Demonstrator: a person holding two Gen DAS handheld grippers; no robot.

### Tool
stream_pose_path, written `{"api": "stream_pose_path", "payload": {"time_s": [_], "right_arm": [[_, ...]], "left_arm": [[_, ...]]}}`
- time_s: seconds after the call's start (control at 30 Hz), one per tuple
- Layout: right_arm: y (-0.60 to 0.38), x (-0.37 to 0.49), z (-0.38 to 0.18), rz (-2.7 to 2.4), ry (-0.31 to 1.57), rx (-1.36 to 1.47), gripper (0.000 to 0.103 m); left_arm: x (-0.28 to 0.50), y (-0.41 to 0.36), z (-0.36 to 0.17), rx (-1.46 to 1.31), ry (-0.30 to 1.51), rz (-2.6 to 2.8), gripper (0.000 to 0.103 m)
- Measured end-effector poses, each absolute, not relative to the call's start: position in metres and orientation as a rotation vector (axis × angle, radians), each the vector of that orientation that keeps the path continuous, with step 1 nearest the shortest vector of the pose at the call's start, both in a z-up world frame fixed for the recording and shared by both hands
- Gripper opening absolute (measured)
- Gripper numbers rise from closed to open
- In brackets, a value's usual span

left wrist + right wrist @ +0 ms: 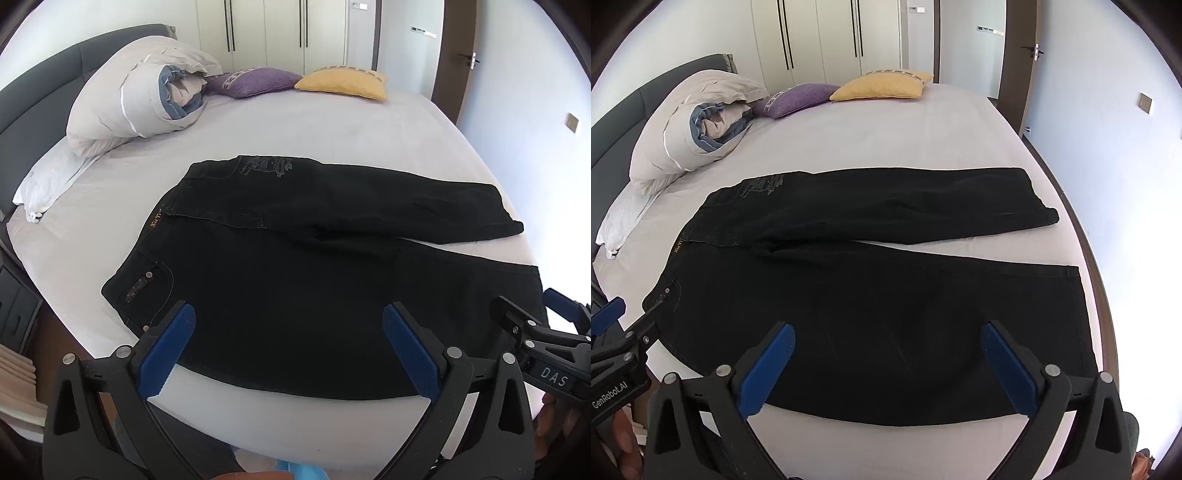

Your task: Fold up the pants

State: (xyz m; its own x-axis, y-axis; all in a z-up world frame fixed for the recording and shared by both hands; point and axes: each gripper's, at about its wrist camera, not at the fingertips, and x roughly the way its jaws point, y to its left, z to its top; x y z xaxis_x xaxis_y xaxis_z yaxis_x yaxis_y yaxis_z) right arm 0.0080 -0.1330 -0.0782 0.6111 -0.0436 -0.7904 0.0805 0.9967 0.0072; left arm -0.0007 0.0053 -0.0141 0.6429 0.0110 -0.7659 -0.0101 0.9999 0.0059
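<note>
At the bottom of each view, the left hand-held gripper (288, 325) and right hand-held gripper (888, 343) hang with jaws spread wide, empty, above the near edge of the black pants (295, 295). The pants lie flat on the bed (332, 122), long axis left to right: waistband at left, legs pointing right. Farther, upper left, lies a rolled duvet (140, 96).
</note>
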Motion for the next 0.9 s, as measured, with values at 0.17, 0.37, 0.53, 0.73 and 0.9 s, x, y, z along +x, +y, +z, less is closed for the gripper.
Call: {"api": "stream_pose_path", "payload": {"time_s": [0.17,0.37,0.53,0.73,0.9], "right_arm": [[-0.131,0.005,-0.079,-0.073,0.907,0.043,0.103],[-0.132,0.005,-0.079,-0.072,0.910,0.043,0.103],[-0.131,0.005,-0.081,-0.073,0.911,0.042,0.103],[-0.130,0.004,-0.082,-0.072,0.912,0.042,0.103],[-0.129,0.004,-0.082,-0.072,0.914,0.043,0.103]], "left_arm": [[0.000,0.008,-0.016,0.001,0.874,0.013,0.103],[-0.002,0.012,-0.019,0.005,0.873,0.019,0.103],[-0.002,0.013,-0.019,0.008,0.876,0.019,0.103],[-0.002,0.017,-0.022,0.010,0.879,0.021,0.103],[-0.002,0.017,-0.022,0.011,0.879,0.022,0.103]]}}
